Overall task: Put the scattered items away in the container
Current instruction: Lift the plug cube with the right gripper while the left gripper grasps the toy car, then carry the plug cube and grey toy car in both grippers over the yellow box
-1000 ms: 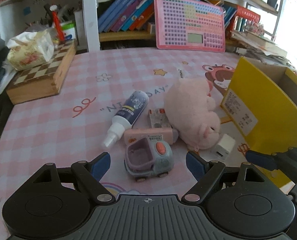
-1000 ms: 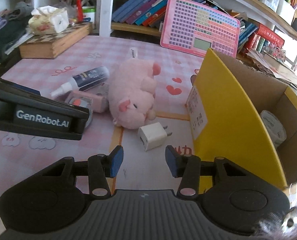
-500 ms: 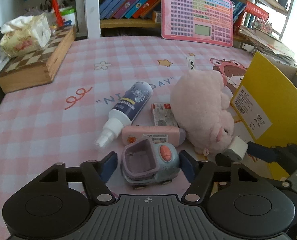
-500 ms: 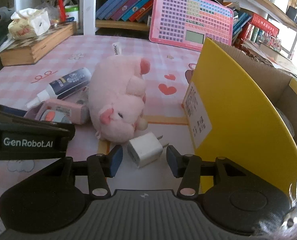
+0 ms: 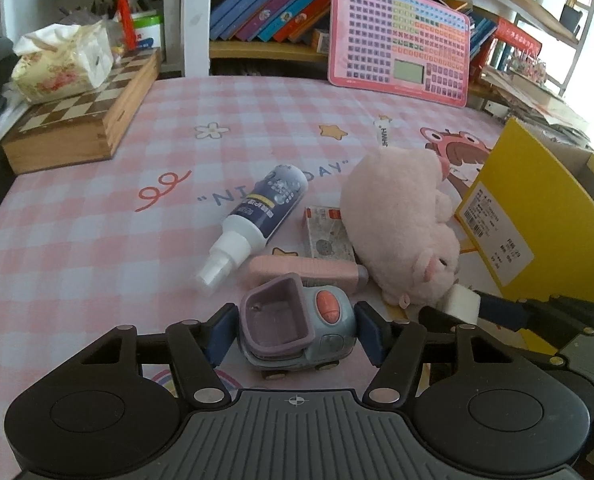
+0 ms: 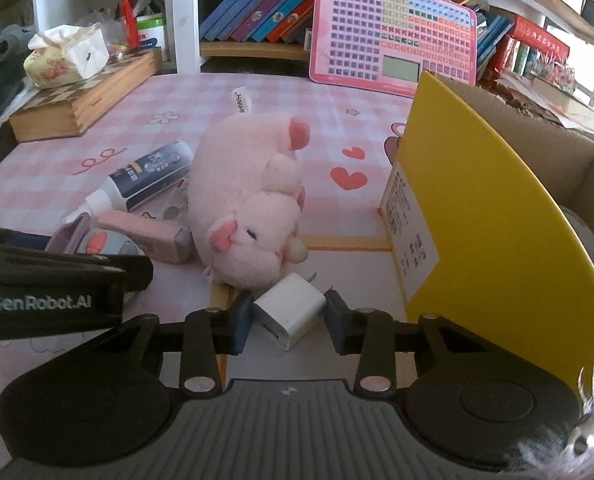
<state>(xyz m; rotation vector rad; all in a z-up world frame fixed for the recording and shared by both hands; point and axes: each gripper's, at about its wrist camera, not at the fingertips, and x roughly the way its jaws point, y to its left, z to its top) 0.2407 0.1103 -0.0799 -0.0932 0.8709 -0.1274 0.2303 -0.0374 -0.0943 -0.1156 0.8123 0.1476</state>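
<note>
The pink-and-white checked tablecloth (image 5: 97, 216) covers the whole work surface, and everything below is placed against the yellow-sided cardboard box (image 6: 469, 216) that stands open at its right edge. Inside that box, against the far wall, part of a pale round roll (image 6: 589, 240) shows. Just left of the box lies the pink plush pig (image 6: 249, 200), on its side with its snout toward the cameras. Farther left of the box, beyond the pig, a dark blue spray bottle with a white nozzle (image 5: 257, 220) lies flat, with a small printed card packet (image 5: 327, 234) between it and the pig and a pink oblong case (image 5: 305, 274) lying crosswise just in front of both. Nearest the left camera, well left of the box, the left gripper (image 5: 295, 334) has its blue pads pressed on both sides of a small grey-blue toy car with a purple bucket and an orange button (image 5: 297, 328), which sits on the cloth. Close to the box's near corner, the right gripper (image 6: 289, 318) is closing on a white cube-shaped plug adapter (image 6: 289, 308) that lies just in front of the pig's snout; both pads meet its sides.
</note>
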